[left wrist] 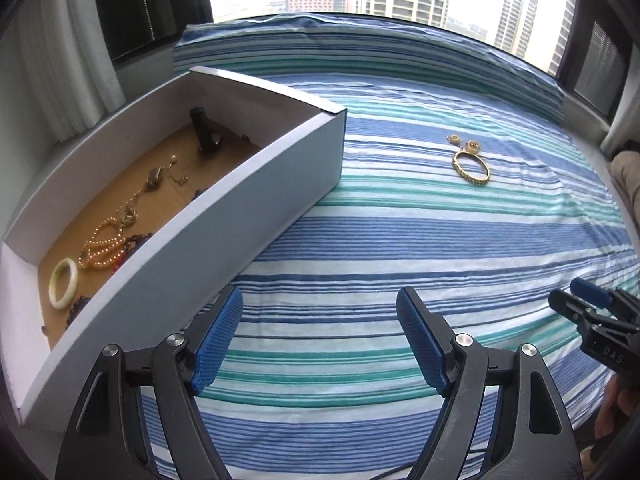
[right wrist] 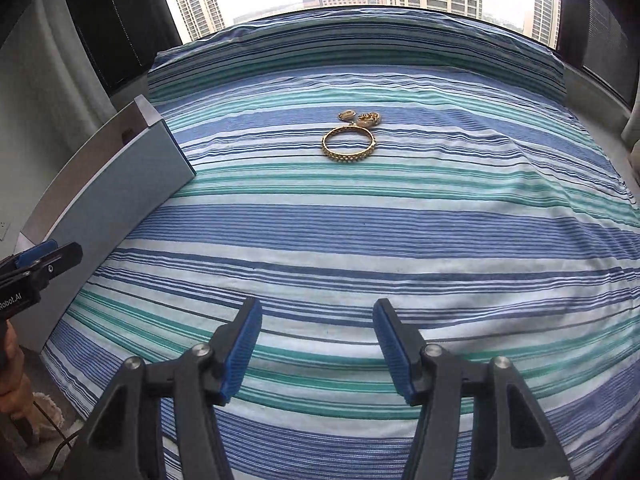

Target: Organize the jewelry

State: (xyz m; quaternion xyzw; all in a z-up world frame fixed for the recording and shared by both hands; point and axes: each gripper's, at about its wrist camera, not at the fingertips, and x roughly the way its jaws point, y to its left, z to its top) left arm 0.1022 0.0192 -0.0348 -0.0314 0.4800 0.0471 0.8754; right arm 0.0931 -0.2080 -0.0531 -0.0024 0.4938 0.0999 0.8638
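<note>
I am holding my left hand-held gripper [left wrist: 320,344] and right hand-held gripper [right wrist: 318,350] wide apart, gripping nothing, while the gold bangle [right wrist: 348,144] is lying on the striped bed [right wrist: 360,232], well apart from the box [left wrist: 224,216].

Lettering showing on both gripper bodies

"DAS" is showing on the right gripper [left wrist: 592,312] in the left wrist view; "Robot.AI", its start cut off, is showing on the left gripper [right wrist: 44,256] in the right wrist view.
</note>
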